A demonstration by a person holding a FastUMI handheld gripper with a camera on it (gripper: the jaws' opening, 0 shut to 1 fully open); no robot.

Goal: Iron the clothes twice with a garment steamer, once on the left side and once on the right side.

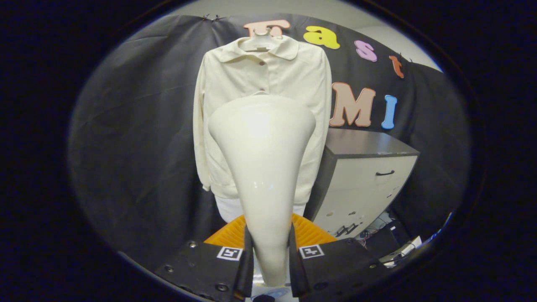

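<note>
Claw (270,260): both fingers pressed on the steamer's narrow handle.
Steamer (262,159): long axis runs straight ahead, wide head toward the shirt (235,84).
Shirt: hanging beyond it.

We note the tongs (270,260): two flat, angular finger blocks with a matte finish; each carries a square fiducial tag on its upper inner corner; round screw heads dot the outer faces and lower edges.
</note>
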